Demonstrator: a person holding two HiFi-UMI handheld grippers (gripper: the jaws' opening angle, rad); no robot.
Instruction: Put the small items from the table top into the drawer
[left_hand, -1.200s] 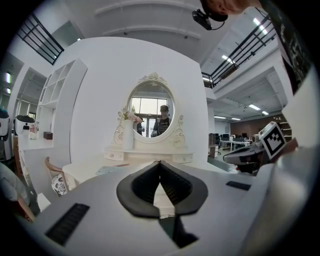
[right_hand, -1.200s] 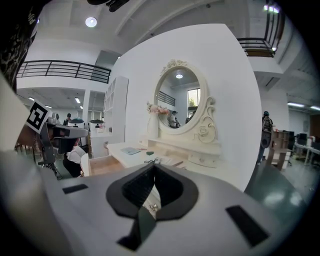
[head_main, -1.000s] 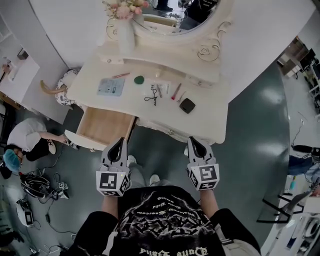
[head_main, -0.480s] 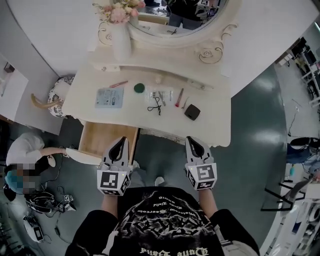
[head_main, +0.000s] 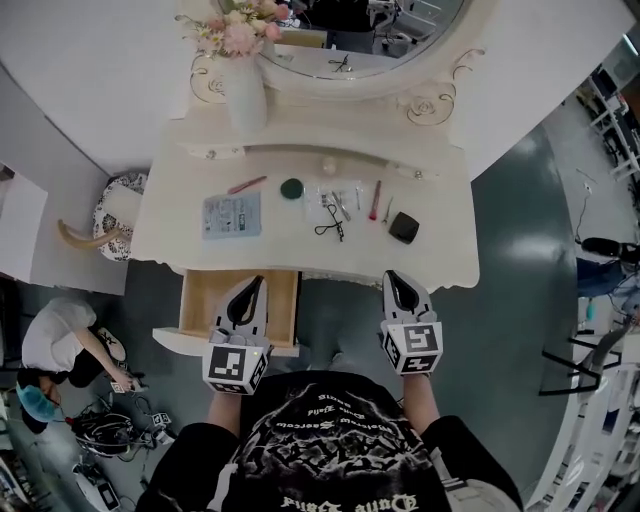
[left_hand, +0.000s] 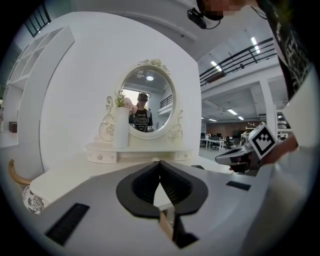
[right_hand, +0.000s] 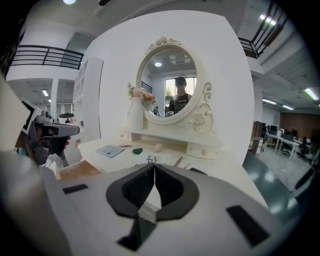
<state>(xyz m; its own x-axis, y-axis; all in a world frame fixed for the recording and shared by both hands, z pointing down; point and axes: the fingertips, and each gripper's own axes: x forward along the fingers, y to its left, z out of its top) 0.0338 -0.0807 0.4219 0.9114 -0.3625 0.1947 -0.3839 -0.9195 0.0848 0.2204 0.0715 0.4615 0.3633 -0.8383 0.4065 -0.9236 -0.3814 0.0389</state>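
wood-lined drawer (head_main: 198, 300) gapes under my left gripper (head_main: 255, 284), so with both pairs of jaws clenched on nothing i'd spread my right gripper (head_main: 394, 280) before lowering squarely over the black compact (head_main: 404, 228), a flat dark square near the table top (head_main: 440, 255) front edge.

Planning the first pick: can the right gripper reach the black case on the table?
Probably yes: the black case lies just ahead of the right gripper, nothing between them.
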